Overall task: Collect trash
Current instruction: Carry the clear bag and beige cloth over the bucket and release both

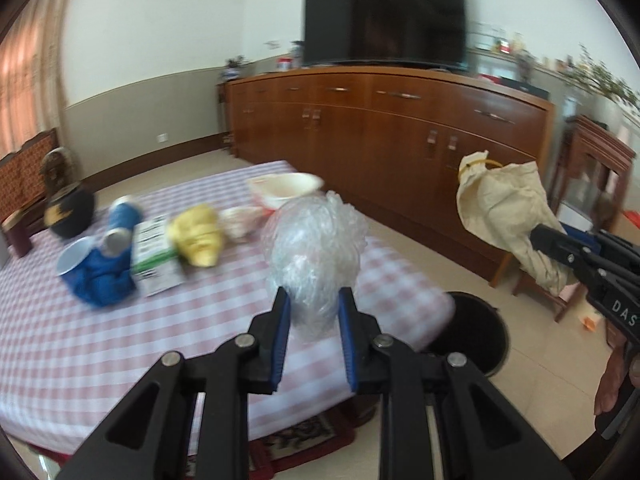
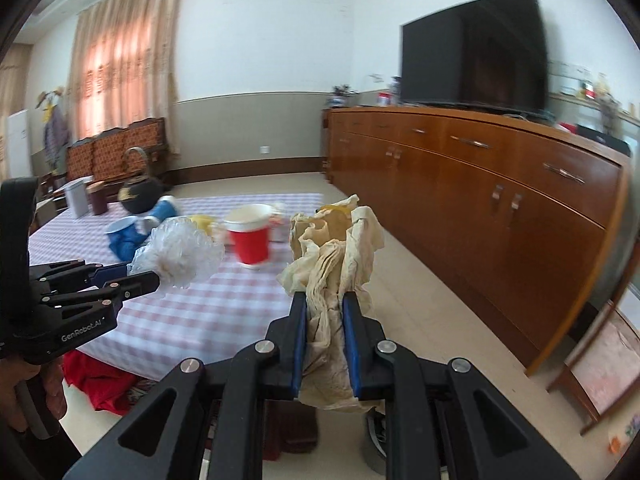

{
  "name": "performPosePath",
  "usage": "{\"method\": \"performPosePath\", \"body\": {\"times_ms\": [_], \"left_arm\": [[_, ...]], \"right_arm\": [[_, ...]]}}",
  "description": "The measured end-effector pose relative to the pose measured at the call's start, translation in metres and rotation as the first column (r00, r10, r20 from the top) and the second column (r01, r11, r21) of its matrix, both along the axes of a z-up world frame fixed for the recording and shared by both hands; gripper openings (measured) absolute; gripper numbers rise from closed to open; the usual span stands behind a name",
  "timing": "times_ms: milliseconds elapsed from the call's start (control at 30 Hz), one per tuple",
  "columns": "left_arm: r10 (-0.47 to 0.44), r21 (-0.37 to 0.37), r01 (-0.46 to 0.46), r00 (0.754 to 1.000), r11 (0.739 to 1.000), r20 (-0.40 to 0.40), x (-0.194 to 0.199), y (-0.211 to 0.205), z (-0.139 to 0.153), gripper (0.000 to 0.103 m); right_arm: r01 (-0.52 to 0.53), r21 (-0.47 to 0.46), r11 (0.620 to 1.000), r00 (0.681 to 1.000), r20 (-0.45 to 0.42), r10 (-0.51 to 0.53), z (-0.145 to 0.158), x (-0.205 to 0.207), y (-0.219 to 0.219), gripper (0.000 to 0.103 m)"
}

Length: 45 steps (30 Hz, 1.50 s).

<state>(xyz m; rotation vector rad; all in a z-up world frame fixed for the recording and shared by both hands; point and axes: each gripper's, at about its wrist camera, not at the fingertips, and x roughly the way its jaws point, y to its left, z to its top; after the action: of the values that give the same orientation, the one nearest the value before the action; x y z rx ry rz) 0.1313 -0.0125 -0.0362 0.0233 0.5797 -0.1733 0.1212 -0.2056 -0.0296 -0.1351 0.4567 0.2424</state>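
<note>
My left gripper is shut on a crumpled clear plastic wad, held above the checked tablecloth's right edge. My right gripper is shut on a crumpled cream paper bag with a yellow band at its top. In the left wrist view the cream paper bag hangs at the right over the floor, past the table's edge. The right wrist view shows the clear plastic wad at the left, in the other gripper. A dark round bin stands on the floor beside the table, below and between the two grippers.
On the table lie blue cups, a green-white carton, a yellow wrapper, white bowls, a red paper cup and a black teapot. A long wooden sideboard with a television runs behind. A wooden stand is at right.
</note>
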Motion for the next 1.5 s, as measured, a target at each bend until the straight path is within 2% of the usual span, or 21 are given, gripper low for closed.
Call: {"method": "performPosePath", "body": {"times_ms": [300, 533, 867, 1000, 1167, 1233, 1267, 1300, 1333, 1367, 1433, 1500], "left_arm": [[-0.175, 0.006, 0.175, 0.984, 0.985, -0.033, 0.011, -0.089, -0.01, 0.023], [-0.285, 0.01, 0.287, 0.954, 0.958, -0.091, 0.023, -0.151, -0.036, 0.022], [-0.334, -0.033, 0.336, 0.912, 0.941, -0.236, 0.066, -0.201, -0.102, 0.022], [-0.361, -0.061, 0.361, 0.88, 0.931, -0.308, 0.08, -0.216, -0.129, 0.022], [-0.363, -0.071, 0.365, 0.852, 0.928, -0.377, 0.102, -0.227, -0.161, 0.022], [-0.372, -0.109, 0.36, 0.837, 0.927, -0.401, 0.108, -0.226, -0.171, 0.023], [-0.38, -0.125, 0.362, 0.823, 0.924, -0.423, 0.112, -0.228, -0.177, 0.029], [-0.377, -0.135, 0.355, 0.813, 0.925, -0.443, 0.115, -0.229, -0.182, 0.037], [-0.374, -0.143, 0.348, 0.809, 0.926, -0.453, 0.116, -0.228, -0.185, 0.06], [-0.362, -0.138, 0.337, 0.818, 0.931, -0.446, 0.116, -0.226, -0.185, 0.078], [-0.33, -0.109, 0.314, 0.844, 0.943, -0.423, 0.113, -0.222, -0.183, 0.08], [-0.301, -0.075, 0.298, 0.856, 0.952, -0.42, 0.107, -0.218, -0.181, 0.082]], "right_arm": [[0.134, -0.003, 0.991, 0.99, -0.037, -0.134, -0.012, -0.016, -0.083, 0.019], [0.184, -0.019, 0.983, 0.975, -0.122, -0.185, -0.046, -0.007, -0.136, 0.019], [0.167, -0.033, 0.985, 0.948, -0.27, -0.17, -0.117, 0.032, -0.18, 0.019], [0.144, -0.032, 0.989, 0.934, -0.326, -0.147, -0.146, 0.051, -0.188, 0.019], [0.088, -0.06, 0.994, 0.906, -0.41, -0.105, -0.188, 0.077, -0.193, 0.019], [0.067, -0.073, 0.995, 0.899, -0.428, -0.092, -0.199, 0.085, -0.195, 0.02], [0.048, -0.097, 0.994, 0.896, -0.436, -0.086, -0.205, 0.089, -0.196, 0.027], [0.042, -0.119, 0.992, 0.892, -0.442, -0.091, -0.21, 0.092, -0.198, 0.059], [0.05, -0.133, 0.99, 0.887, -0.449, -0.105, -0.214, 0.094, -0.202, 0.081], [0.06, -0.144, 0.988, 0.888, -0.444, -0.119, -0.216, 0.093, -0.206, 0.103], [0.085, -0.143, 0.986, 0.893, -0.427, -0.139, -0.216, 0.092, -0.218, 0.103], [0.119, -0.119, 0.986, 0.894, -0.42, -0.158, -0.212, 0.089, -0.229, 0.103]]}}
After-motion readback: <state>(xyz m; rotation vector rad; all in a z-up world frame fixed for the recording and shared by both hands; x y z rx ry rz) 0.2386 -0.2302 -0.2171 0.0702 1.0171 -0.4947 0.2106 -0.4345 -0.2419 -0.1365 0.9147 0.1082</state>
